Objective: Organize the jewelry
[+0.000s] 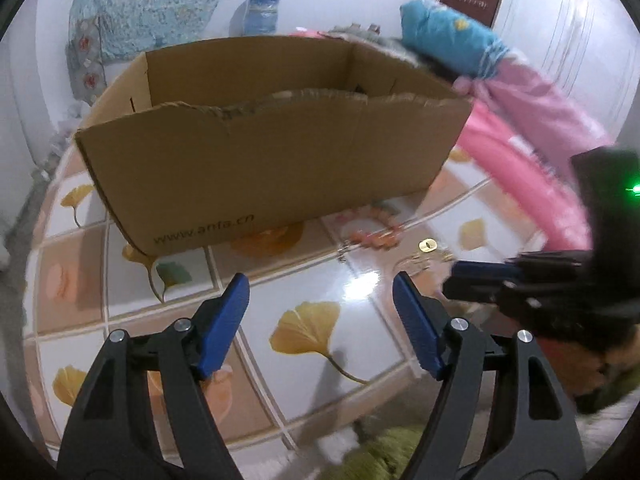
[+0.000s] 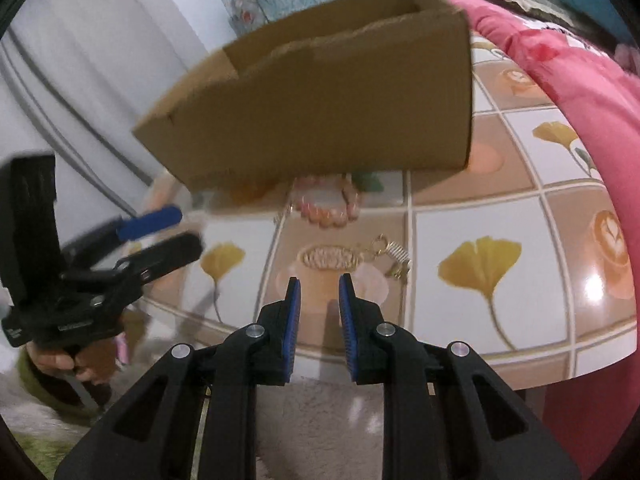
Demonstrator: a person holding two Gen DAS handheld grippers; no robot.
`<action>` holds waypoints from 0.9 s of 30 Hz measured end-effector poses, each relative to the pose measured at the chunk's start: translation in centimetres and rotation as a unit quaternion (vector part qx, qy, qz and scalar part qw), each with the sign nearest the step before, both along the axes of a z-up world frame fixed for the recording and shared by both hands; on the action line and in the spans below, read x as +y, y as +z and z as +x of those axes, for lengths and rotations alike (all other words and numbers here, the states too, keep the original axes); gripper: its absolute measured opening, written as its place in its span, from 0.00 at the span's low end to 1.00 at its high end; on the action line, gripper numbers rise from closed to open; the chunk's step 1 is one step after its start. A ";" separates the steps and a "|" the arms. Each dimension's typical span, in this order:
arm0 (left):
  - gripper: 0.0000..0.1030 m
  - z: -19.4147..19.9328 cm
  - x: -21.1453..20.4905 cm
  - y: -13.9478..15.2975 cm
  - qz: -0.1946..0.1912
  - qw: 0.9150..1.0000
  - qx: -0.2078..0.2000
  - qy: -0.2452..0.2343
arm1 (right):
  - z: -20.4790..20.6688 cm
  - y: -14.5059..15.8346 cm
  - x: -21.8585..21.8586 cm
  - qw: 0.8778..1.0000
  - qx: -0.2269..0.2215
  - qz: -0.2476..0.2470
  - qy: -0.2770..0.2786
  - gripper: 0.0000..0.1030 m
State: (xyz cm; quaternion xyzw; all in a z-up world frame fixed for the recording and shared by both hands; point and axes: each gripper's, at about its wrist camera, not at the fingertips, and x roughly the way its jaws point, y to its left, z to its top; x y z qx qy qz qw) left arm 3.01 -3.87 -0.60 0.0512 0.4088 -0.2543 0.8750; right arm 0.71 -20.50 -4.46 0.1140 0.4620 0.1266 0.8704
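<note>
Two pairs of tongs hang over the tiled table, neither holding anything; the left tongs stand wide apart with bare tile between the blue pads, and the right tongs are nearly closed, a narrow gap showing and nothing in it. From the right wrist view the jewelry lies ahead: a pink bead bracelet at twelve o'clock, touching the foot of the cardboard box; a gold oval piece just beyond the fingertips; a small gold charm with a coiled spring at one o'clock. From the left wrist view the bracelet sits at one o'clock beside the box, and a gold ring lies near the right tongs. All of it looks light and likely to skate on the glossy tile; the bracelet should be limp, best pinched across one stretch of beads; the gold pieces look thin and hard, probably needing a grip at an edge; the spring may crush if squeezed hard.
</note>
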 end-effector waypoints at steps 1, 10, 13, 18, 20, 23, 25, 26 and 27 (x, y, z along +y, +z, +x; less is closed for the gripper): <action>0.62 0.2 -0.4 -0.3 0.008 1.000 -0.003 -0.001 | 0.1 -0.2 0.2 1.000 0.002 -0.003 0.000 0.20; 0.32 2.3 -3.3 -2.2 0.022 0.999 0.009 -0.035 | 1.0 -0.8 -0.1 1.000 0.008 0.005 -0.007 0.20; 0.27 2.6 -3.9 -2.5 0.028 0.999 0.004 -0.043 | 0.8 -0.9 -0.4 1.000 0.010 0.014 -0.009 0.20; 0.17 3.0 -4.7 -2.6 0.053 0.997 -0.012 -0.056 | 0.8 -0.9 -0.8 1.000 0.010 0.020 -0.010 0.20; 0.12 2.9 -5.0 -2.6 0.064 0.996 -0.021 -0.062 | 0.8 -0.8 -0.9 1.000 0.010 0.022 -0.011 0.20; 0.00 2.8 -5.1 -2.5 0.067 0.995 -0.025 -0.065 | 0.5 -0.7 -1.3 1.000 0.010 0.023 -0.011 0.20; 0.00 2.7 -4.9 -2.4 0.064 0.996 -0.026 -0.062 | 0.5 -0.6 -1.2 1.000 0.009 0.024 -0.011 0.20; 0.00 2.6 -4.7 -2.2 0.061 0.996 -0.029 -0.058 | 0.5 -0.5 -1.2 1.000 0.008 0.024 -0.010 0.20; 0.00 2.5 -4.6 -2.0 0.057 0.996 -0.032 -0.055 | 0.4 -0.4 -1.2 1.000 0.006 0.024 -0.010 0.20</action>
